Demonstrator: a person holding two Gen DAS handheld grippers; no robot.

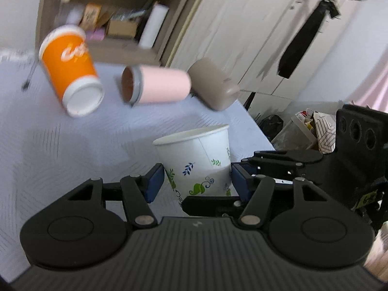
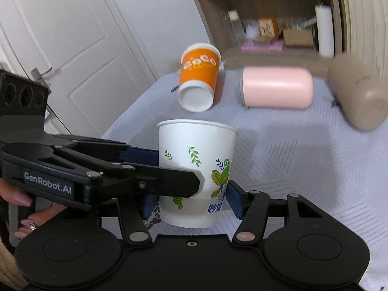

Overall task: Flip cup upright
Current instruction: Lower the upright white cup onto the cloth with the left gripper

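Observation:
A white paper cup with green leaf print [image 1: 196,160] [image 2: 196,169] stands mouth up, slightly tilted, just above or on the pale blue cloth. My left gripper [image 1: 197,181] has its blue pads on both sides of the cup's lower part. My right gripper [image 2: 191,201] also has its blue pads against the cup's base on both sides. The left gripper crosses the right wrist view from the left [image 2: 155,167], its fingers around the cup.
On the cloth behind lie an orange paper cup [image 1: 70,70] [image 2: 198,77], a pink tumbler [image 1: 157,86] [image 2: 276,87] and a beige tumbler [image 1: 214,84] [image 2: 356,92], all on their sides. A shelf unit [image 2: 278,24] stands behind. The table edge runs right [image 1: 257,121].

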